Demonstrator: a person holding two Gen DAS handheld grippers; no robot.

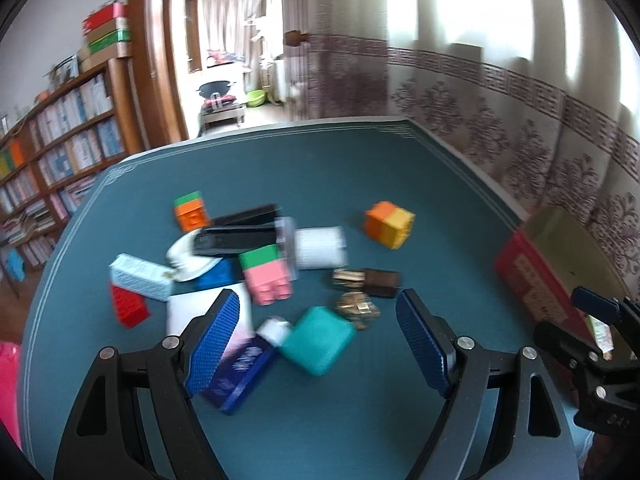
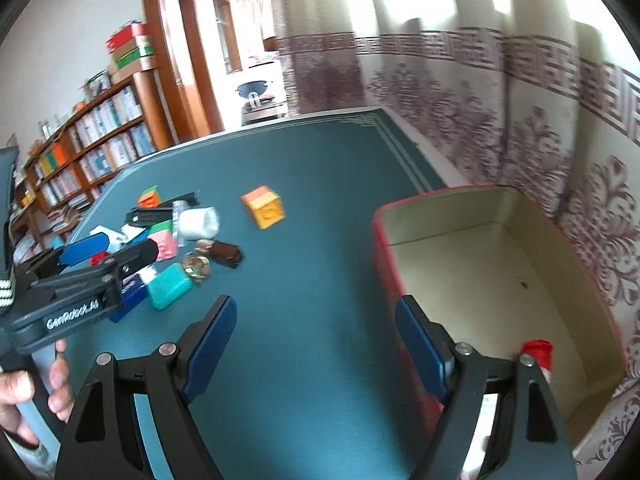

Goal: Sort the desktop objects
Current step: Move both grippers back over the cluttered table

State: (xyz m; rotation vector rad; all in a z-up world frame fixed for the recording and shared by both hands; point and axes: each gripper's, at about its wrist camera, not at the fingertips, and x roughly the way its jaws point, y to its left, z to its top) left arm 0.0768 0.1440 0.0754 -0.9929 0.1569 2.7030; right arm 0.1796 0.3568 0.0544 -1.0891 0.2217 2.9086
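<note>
My left gripper is open and empty, just above a teal square case in a pile on the blue-green table. The pile holds a pink and green brick, a red brick, a navy box, black cases, a white roll, a brown clip and gold clips. An orange and yellow cube lies apart. My right gripper is open and empty, its right finger over the rim of a red box. The left gripper also shows in the right wrist view.
The red box has a cream inside with a red-capped item at its near corner. It stands at the table's right edge, against a patterned curtain. A bookshelf stands beyond the table's left side. A doorway lies behind.
</note>
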